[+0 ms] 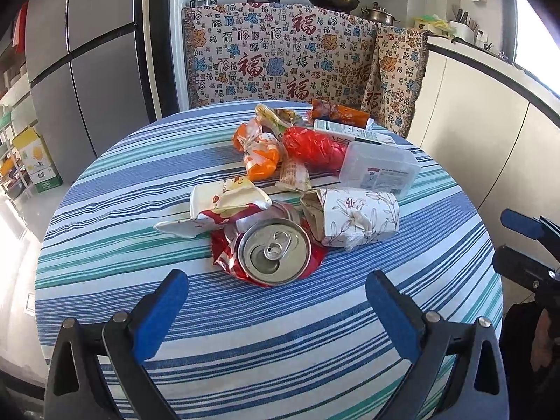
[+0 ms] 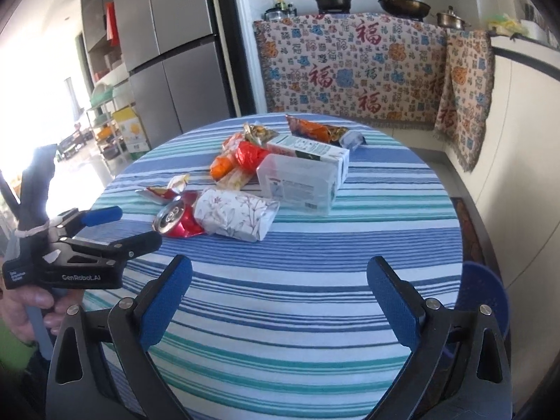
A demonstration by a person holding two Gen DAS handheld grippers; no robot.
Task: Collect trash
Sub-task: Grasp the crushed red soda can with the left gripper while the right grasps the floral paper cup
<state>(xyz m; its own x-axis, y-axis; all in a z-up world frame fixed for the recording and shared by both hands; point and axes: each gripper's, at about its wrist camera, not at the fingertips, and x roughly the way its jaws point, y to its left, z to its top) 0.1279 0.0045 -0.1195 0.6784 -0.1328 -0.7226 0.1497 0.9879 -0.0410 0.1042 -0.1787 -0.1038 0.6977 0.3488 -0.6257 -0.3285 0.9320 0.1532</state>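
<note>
1. The trash lies in a loose heap on the striped desk (image 1: 105,245). Its nearest piece is a crushed red can (image 1: 273,252), directly ahead of the left gripper (image 1: 276,301) and centred between its spread fingers (image 1: 161,311), with its silver top and pull tab turned toward that camera.
2. The left gripper is released and holds nothing; its blue pads sit wide apart, just short of the can and not touching it.
3. The right gripper (image 2: 280,301) is also released and empty. It hangs over bare cloth, with the heap well ahead and slightly to its left, so the left hand is judged the nearer one for the can.
4. In the right wrist view the can (image 2: 175,218) lies on its side, its long axis running roughly left to right across that view, touching the flower-printed tissue pack (image 2: 238,215) beside it.
5. Further back are a clear plastic box (image 2: 297,183), whose contents cannot be made out, a white carton (image 2: 311,150) behind it, a red plastic bag (image 1: 311,147) and several snack wrappers.
6. A blue rounded object (image 2: 484,301) shows past the desk edge at the right; it may be a bin, but its inside is hidden.
</note>
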